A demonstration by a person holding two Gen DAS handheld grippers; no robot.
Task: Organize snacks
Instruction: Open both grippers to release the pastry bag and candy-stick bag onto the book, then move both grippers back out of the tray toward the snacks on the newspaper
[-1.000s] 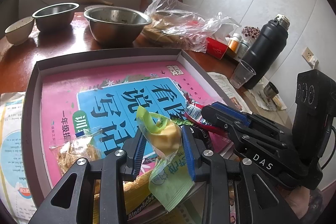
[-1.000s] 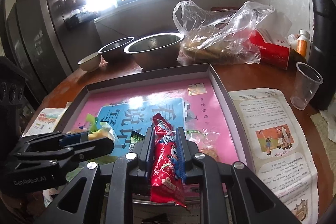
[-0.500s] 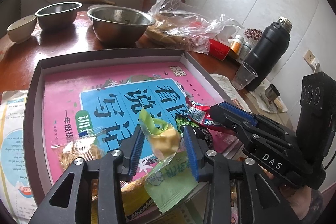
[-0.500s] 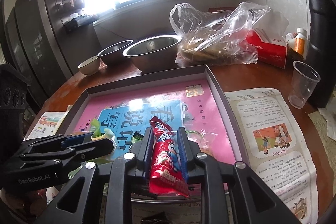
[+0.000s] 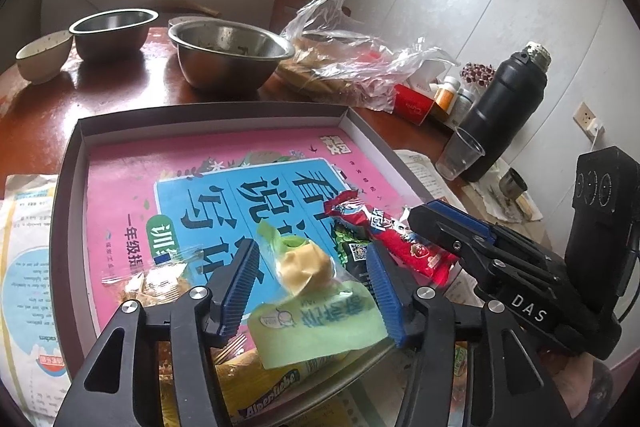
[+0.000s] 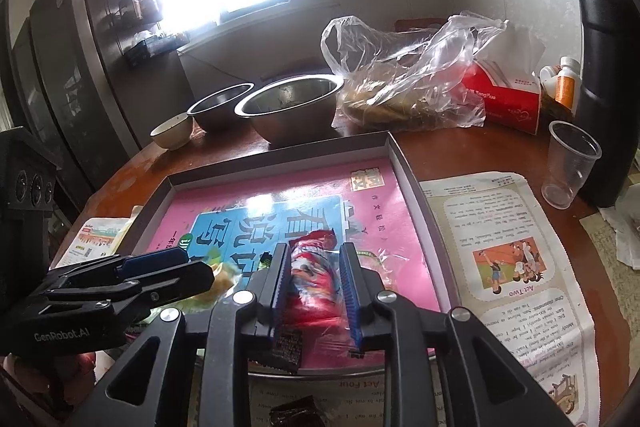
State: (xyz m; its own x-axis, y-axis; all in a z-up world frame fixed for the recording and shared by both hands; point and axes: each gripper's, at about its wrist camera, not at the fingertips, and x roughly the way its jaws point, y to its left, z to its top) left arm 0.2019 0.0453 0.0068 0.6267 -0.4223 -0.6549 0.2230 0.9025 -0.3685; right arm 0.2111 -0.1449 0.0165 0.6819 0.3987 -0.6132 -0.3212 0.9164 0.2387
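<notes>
A grey tray (image 5: 208, 111) lined with a pink book cover lies on the round wooden table. My left gripper (image 5: 311, 251) hangs over its near edge, jaws opening. A green-wrapped yellow pastry (image 5: 306, 267) sits loose between the pads, and the left pad stands off it. My right gripper (image 6: 314, 251) is just to the right, its jaws starting to open. A red snack packet (image 6: 310, 267) still fills the gap between its pads, nose over the tray (image 6: 280, 163). The left wrist view shows the same packet (image 5: 384, 231) resting on a dark green packet (image 5: 352, 247).
A clear cracker bag (image 5: 156, 283) and a yellow candy packet (image 5: 256, 387) lie at the tray's near edge. Behind the tray are two steel bowls (image 5: 228, 59), a ceramic bowl (image 5: 44, 57) and a plastic bag of bread (image 5: 344, 67). At right are a red tissue box (image 6: 504, 99), a plastic cup (image 6: 568, 163), a black flask (image 5: 508, 107) and newspaper (image 6: 500, 247).
The left jaws have spread wide and the pastry has dropped free between them. The right jaws have eased a little and the red packet has swelled out and tipped down toward the tray.
</notes>
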